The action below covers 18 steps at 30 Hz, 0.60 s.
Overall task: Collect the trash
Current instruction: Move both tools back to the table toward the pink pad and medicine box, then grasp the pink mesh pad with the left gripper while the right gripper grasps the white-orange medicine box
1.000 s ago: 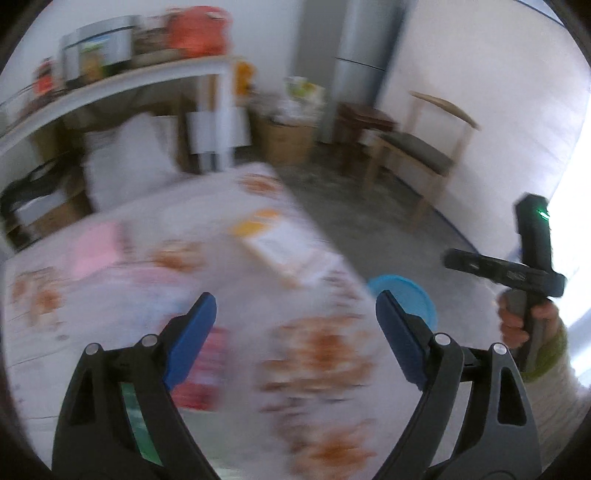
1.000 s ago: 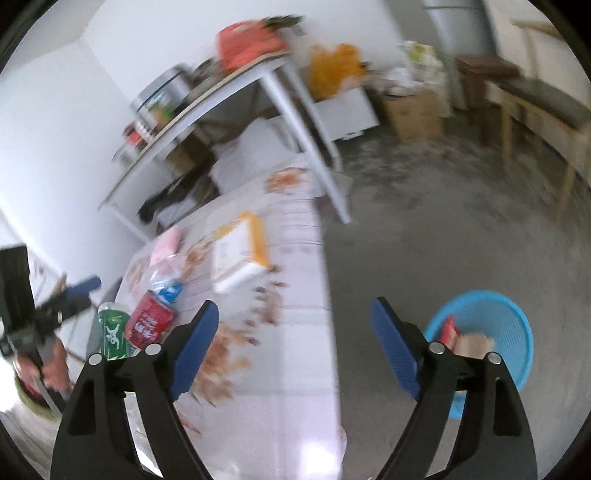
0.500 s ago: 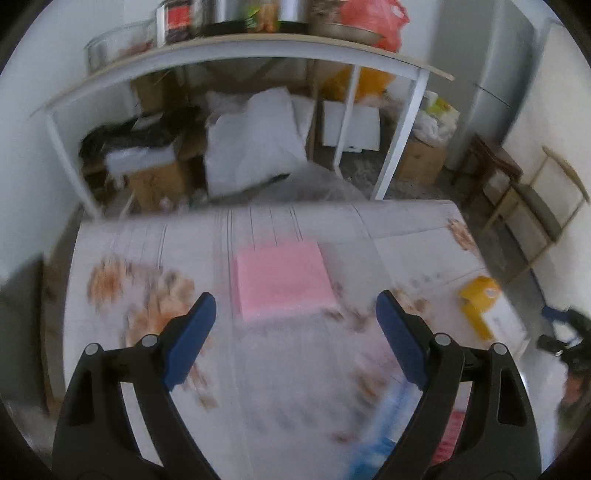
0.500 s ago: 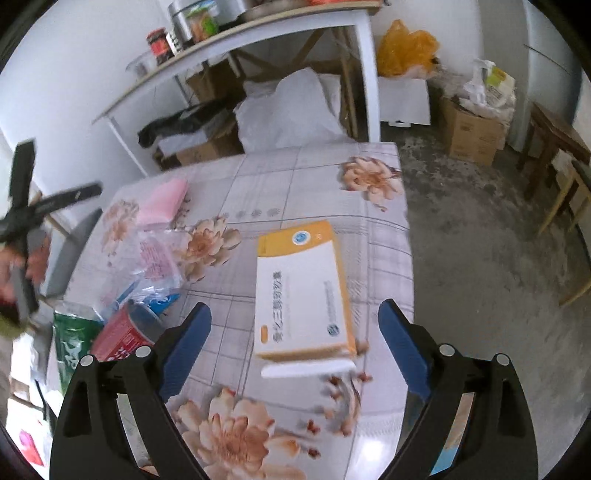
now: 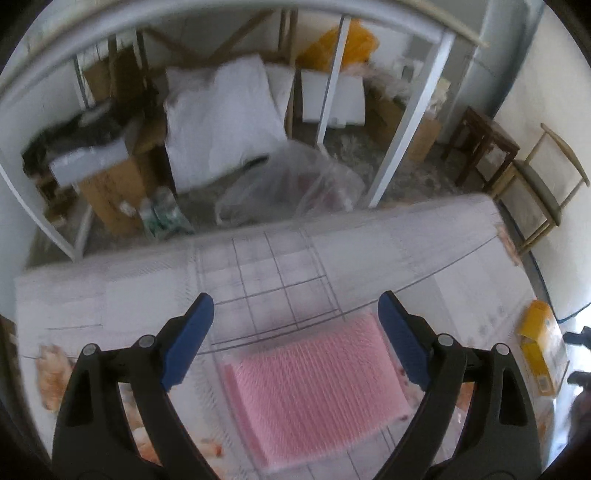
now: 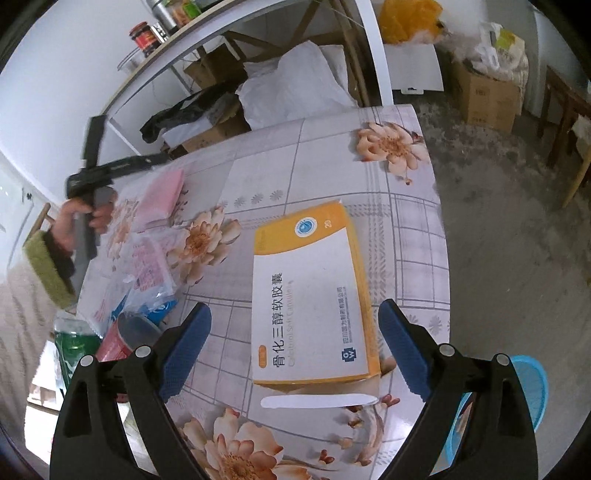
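My left gripper [image 5: 295, 325] is open above a pink ribbed pad [image 5: 314, 387] lying on the flowered tablecloth [image 5: 258, 269]; nothing is between its fingers. My right gripper [image 6: 295, 332] is open over a yellow and white medicine box [image 6: 310, 291], which lies flat between its blue fingers [image 6: 184, 343]. The same box [image 5: 543, 347] shows at the right edge of the left wrist view. In the right wrist view the pink pad [image 6: 162, 194] lies at the left, with the left gripper held in a hand [image 6: 85, 218] beside it. A blue basket [image 6: 524, 398] stands on the floor at the lower right.
Clear plastic wrappers [image 6: 147, 266], a red can [image 6: 122, 336] and a green can [image 6: 74, 347] lie on the table's left side. Behind the table stands a white shelf [image 6: 229, 22] with cardboard boxes [image 6: 484, 96], white bags [image 5: 221, 118] and a wooden chair [image 5: 543, 181].
My left gripper swung from the blue basket side across the table and closed in on the pink pad. My right gripper moved from the basket side to over the medicine box.
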Motion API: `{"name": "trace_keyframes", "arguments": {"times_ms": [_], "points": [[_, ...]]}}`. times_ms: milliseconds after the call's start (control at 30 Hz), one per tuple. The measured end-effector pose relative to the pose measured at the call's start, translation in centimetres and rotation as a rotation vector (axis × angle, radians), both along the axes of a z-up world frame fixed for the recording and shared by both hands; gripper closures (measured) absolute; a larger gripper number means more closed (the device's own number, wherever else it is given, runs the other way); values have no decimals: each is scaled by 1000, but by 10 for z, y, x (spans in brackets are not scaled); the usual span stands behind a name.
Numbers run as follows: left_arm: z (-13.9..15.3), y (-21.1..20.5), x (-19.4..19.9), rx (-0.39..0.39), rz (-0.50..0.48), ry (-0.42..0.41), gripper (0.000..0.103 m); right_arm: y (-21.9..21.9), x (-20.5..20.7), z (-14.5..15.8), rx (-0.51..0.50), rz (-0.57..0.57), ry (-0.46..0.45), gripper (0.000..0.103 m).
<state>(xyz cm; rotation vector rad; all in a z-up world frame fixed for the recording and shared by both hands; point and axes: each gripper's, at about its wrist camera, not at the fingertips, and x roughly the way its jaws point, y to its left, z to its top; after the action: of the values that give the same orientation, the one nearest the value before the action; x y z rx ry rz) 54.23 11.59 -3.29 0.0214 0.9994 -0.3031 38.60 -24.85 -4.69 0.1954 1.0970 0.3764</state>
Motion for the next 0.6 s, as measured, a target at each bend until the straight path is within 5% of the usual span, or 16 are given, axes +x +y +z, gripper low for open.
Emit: {"name": "trace_keyframes", "arguments": {"times_ms": [367, 600], "points": [[-23, 26, -34, -120, -75, 193, 17, 6, -10, 9, 19, 25, -3, 14], [-19, 39, -92, -63, -178, 192, 17, 12, -15, 13, 23, 38, -11, 14]]}}
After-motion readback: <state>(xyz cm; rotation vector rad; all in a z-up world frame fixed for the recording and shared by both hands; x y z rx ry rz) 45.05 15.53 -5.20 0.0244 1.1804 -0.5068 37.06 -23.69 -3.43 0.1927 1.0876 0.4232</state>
